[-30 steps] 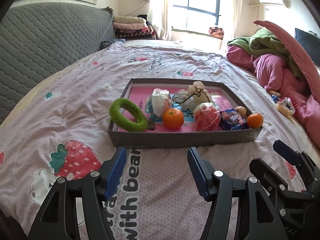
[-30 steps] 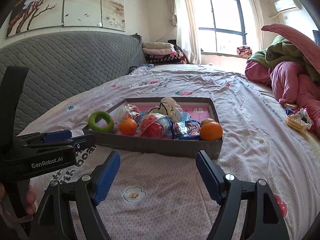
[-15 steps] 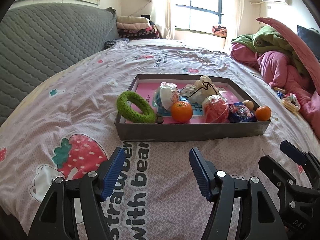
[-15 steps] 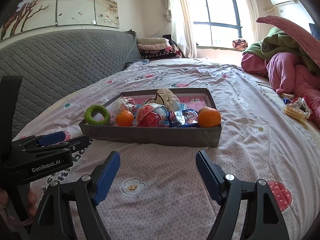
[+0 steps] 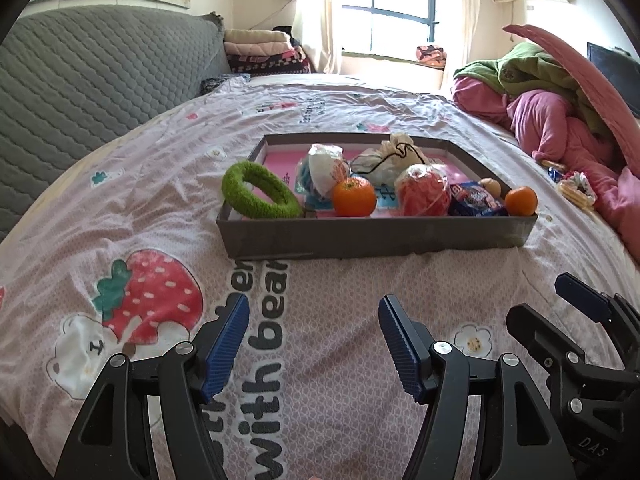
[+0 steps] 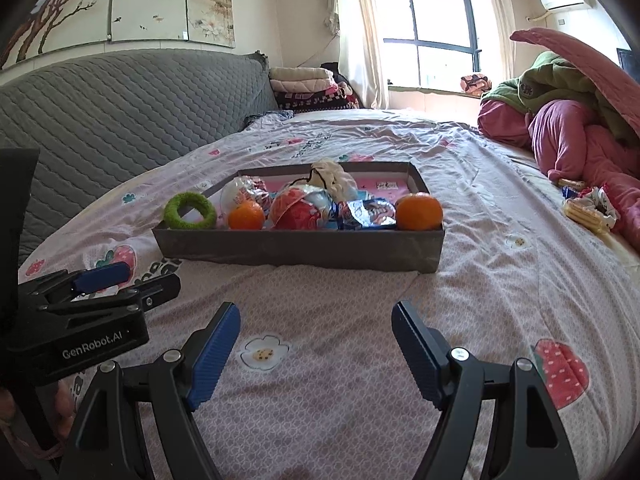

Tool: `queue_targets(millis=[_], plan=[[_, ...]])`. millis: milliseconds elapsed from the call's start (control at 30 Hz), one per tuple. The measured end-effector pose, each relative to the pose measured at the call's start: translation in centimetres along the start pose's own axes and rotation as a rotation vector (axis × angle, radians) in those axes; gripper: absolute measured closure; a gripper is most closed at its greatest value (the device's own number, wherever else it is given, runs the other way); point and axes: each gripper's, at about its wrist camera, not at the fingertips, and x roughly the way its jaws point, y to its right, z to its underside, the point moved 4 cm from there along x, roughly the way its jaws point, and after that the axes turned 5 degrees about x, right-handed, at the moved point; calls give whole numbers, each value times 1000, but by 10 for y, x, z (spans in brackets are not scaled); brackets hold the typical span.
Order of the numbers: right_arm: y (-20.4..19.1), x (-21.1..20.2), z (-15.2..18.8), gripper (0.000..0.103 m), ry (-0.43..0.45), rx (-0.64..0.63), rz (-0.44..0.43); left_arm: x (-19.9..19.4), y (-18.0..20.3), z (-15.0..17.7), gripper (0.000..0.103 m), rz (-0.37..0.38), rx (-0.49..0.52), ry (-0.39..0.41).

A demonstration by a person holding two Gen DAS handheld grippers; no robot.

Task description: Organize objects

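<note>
Tray (image 5: 376, 236): grey shallow box with pink floor, on the bedspread at 12 o'clock of both grippers; long axis runs 9 to 3 o'clock, a long wall facing the cameras
Green ring (image 5: 260, 190): leans on the tray's 9 o'clock end, tilted; its hole faces up and toward the camera
Near orange (image 5: 354, 197): against the front wall, just beside the red netted ball (image 5: 424, 191)
Far orange (image 5: 521, 201): in the tray's 3 o'clock front corner
Blue snack packet (image 5: 474, 202): lies between ball and far orange; its print is too small to read
White bag with black cord (image 5: 394, 158): at the tray's back
Left gripper (image 5: 314, 342): low over the bedspread, pointing at 12 o'clock; blue pads spread wide, nothing between them
Right gripper (image 6: 316, 346): same pose, pads wide apart, empty
Writing: "GenRobot.AI" on the left gripper's body in the right view; "with bear", partly hidden, on the bedspread (image 5: 160, 184)
Pink and green bedding (image 5: 560, 92): heaped at 2 o'clock
</note>
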Motion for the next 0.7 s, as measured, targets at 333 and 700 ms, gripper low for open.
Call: queue_targets(millis=[333,700], plan=[[-1,3,8,25,-10,-20,30,-4,1,4,34,9,10,19],[-2,7,11,25,-20,-12,17,2,-1,9,34,14,-4,6]])
